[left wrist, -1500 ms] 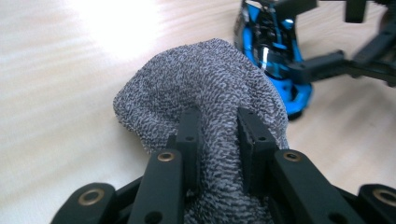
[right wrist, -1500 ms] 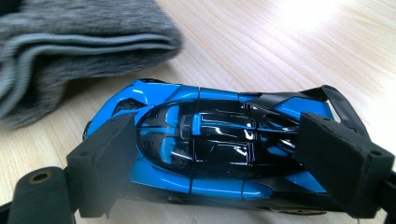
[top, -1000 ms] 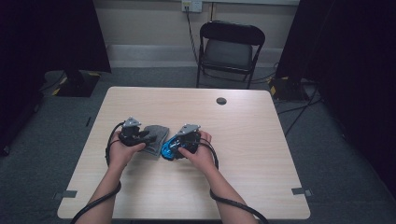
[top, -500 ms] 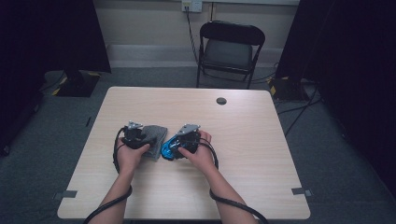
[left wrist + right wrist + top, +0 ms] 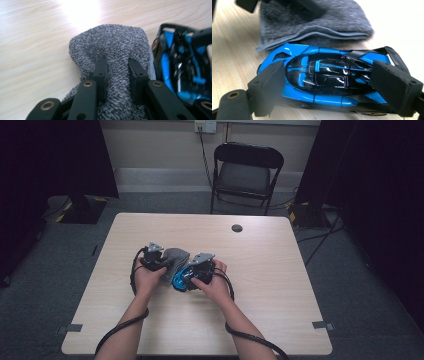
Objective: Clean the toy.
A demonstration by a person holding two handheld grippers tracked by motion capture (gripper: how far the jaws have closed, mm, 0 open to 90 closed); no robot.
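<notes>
- Two grippers are working side by side at the table's (image 5: 280, 320) near middle.
- Right gripper (image 5: 332, 82) is clamping the blue toy car (image 5: 329, 75) nose and tail.
- Left gripper (image 5: 117, 72) has just been closing and is pinching a ridge of the grey cloth (image 5: 112, 45), lying just beside the car.
- Farther back, a black chair (image 5: 246, 170) is standing.

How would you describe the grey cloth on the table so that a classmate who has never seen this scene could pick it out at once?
Start at the wooden table and find the person's two hands near its middle. Between the left tongs, whose jaws have just been closing and now pinch it, lies the folded grey cloth. It is soft, speckled and matte, unlike the glossy blue and black toy car right beside it.
</notes>
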